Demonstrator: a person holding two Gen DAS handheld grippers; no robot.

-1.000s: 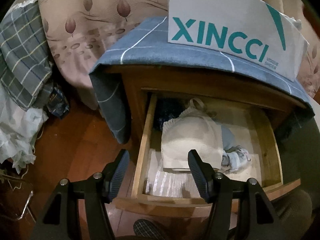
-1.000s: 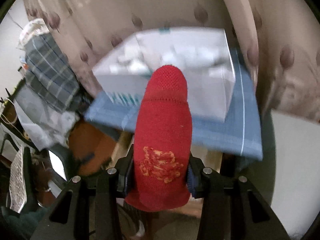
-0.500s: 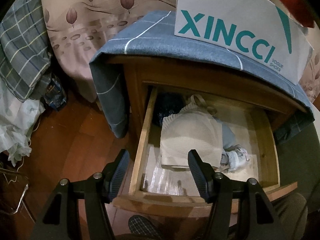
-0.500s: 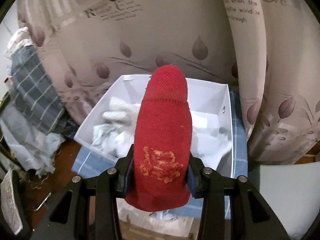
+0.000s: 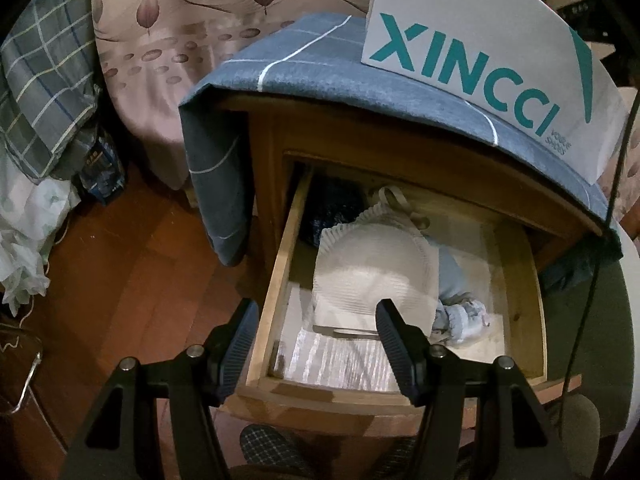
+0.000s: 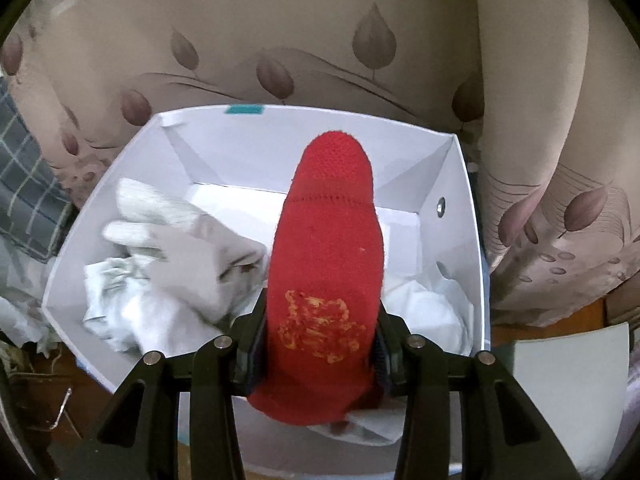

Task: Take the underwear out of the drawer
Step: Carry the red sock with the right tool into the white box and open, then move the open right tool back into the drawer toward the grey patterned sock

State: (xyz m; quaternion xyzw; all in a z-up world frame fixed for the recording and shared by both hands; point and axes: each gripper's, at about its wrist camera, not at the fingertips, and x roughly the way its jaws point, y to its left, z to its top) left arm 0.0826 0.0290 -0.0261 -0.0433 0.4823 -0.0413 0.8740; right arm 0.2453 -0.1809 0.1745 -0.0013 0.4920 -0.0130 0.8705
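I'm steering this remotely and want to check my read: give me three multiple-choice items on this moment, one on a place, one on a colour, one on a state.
1. Where is the white box?
A. under the right gripper
B. inside the drawer
C. on the floor

2. What colour is the sock that the right gripper grips?
A. blue
B. red
C. white

3. How is the drawer?
A. shut
B. removed
C. pulled open

Answers:
1 A, its open top fills the right wrist view below the fingers.
2 B, red with an orange pattern.
3 C, the cream garment inside lies exposed below the open left gripper.
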